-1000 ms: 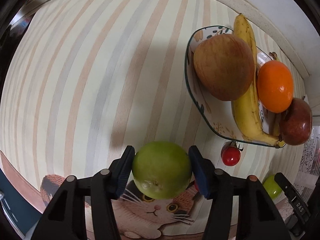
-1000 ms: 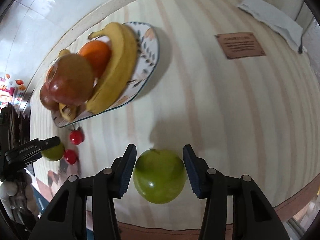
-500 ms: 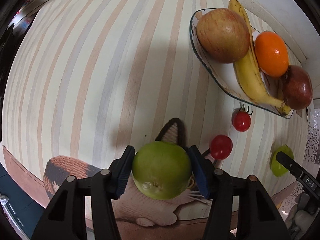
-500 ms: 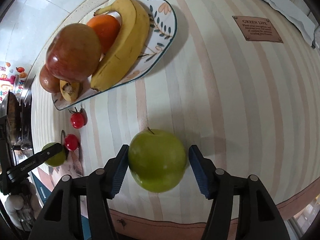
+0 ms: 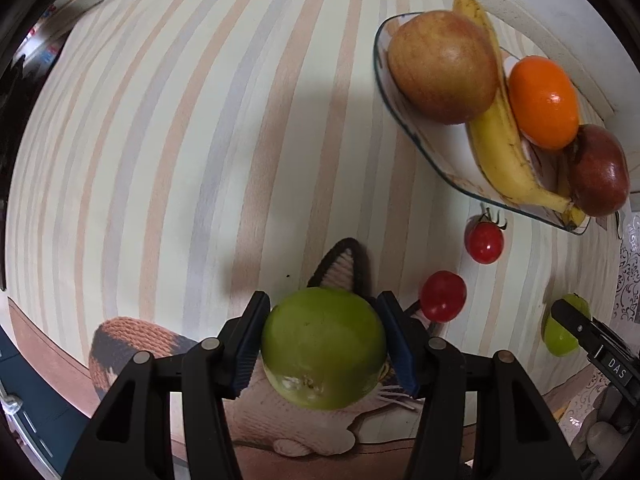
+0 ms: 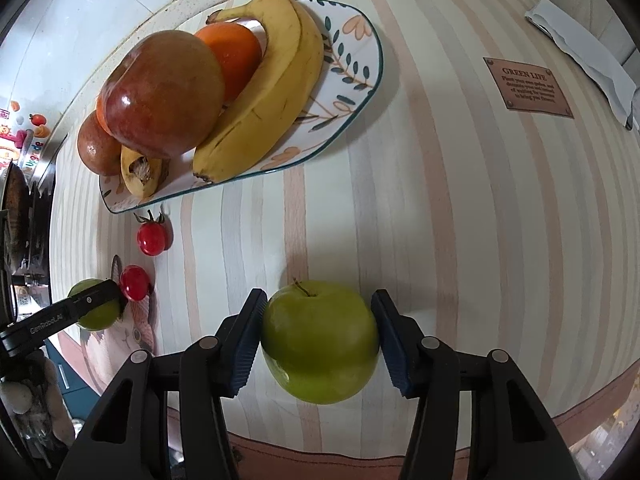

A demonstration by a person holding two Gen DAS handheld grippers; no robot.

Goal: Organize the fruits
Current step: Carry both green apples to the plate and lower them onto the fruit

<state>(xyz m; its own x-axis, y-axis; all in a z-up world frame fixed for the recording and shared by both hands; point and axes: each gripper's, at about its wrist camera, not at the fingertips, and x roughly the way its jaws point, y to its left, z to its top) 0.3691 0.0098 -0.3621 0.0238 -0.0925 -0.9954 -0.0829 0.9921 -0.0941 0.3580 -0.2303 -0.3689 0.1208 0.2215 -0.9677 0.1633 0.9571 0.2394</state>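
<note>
In the left wrist view my left gripper (image 5: 324, 340) is shut on a green apple (image 5: 324, 344), held above a cat picture on the striped tablecloth. The right wrist view shows my right gripper (image 6: 318, 332) with its jaws closing on a second green apple (image 6: 320, 340); both pads touch its sides. A patterned plate (image 6: 352, 60) at the back holds two red apples, a banana (image 6: 276, 96) and an orange (image 6: 236, 52). Two cherry tomatoes (image 6: 151, 238) (image 6: 134, 277) lie on the cloth in front of the plate (image 5: 452, 152), between the two grippers.
A brown label patch (image 6: 528, 84) and a folded white cloth (image 6: 580, 44) lie at the right of the table. The table's brown front edge (image 6: 360, 460) runs just below my right gripper. A stove with a pan (image 6: 16, 200) is at far left.
My right gripper's jaws spread wider around the green apple, then came in against its sides. My left gripper shifted slightly across the table, away from the plate, still holding its apple.
</note>
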